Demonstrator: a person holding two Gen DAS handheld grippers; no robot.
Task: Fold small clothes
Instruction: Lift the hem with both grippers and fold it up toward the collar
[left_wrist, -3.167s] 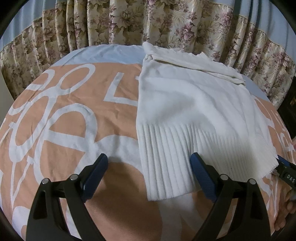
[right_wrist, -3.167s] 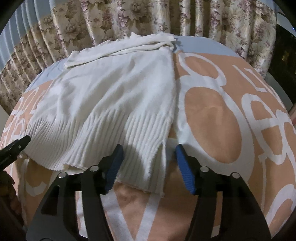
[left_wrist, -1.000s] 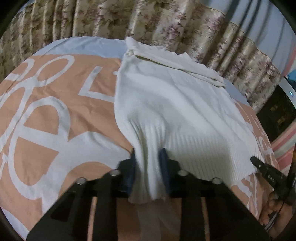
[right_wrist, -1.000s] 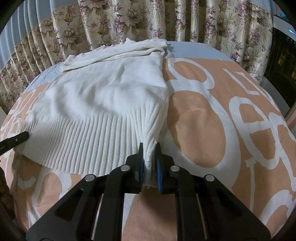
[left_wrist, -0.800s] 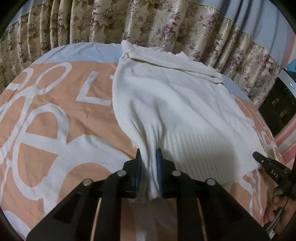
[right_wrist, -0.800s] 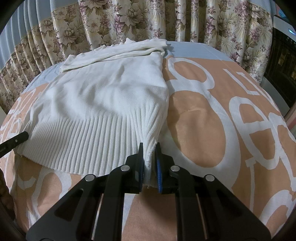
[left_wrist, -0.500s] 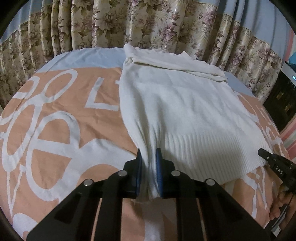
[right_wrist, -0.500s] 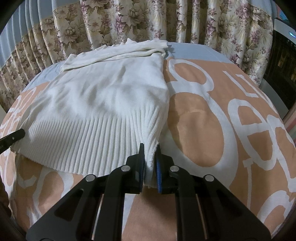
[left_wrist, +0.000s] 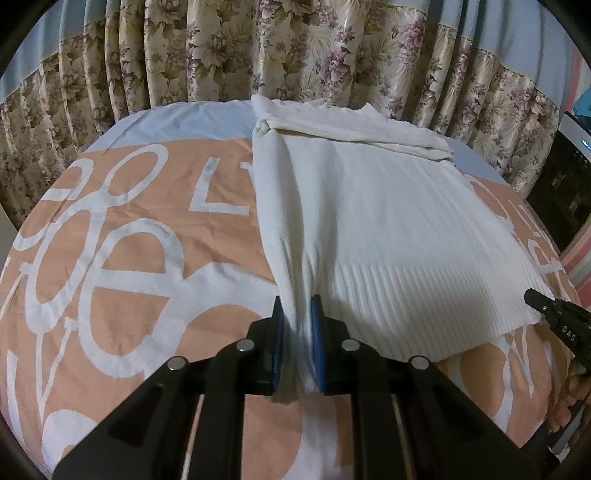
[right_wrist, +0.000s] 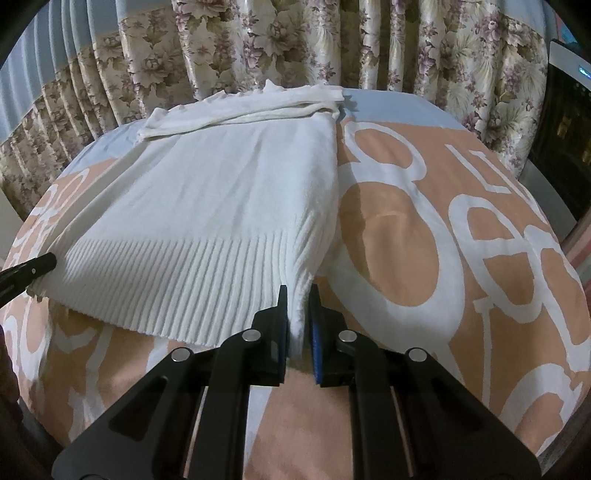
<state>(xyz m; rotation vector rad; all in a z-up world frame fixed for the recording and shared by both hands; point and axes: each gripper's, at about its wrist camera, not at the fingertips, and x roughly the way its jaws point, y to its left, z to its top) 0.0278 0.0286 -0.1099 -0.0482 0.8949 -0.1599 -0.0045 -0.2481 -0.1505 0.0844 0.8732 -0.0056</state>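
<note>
left hand-held gripper (left_wrist: 297, 332): matte black angular fingers, blue pads inside
right hand-held gripper (right_wrist: 298, 325): same black build, blue pads
screws: two round silver heads on each finger
marking: white letters "das" on the black tip seen from the left wrist view

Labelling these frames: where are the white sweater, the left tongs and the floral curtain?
white sweater (left_wrist: 388, 221): left wrist view, flat knit body.
left tongs (left_wrist: 295, 314): left wrist view, between tips, clamping hem.
floral curtain (right_wrist: 295, 44): right wrist view, middle pleats.

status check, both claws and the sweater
Left claw and right claw each shut on a hem corner of the white sweater. Hem lifted off bedspread. Nothing in the way.
</note>
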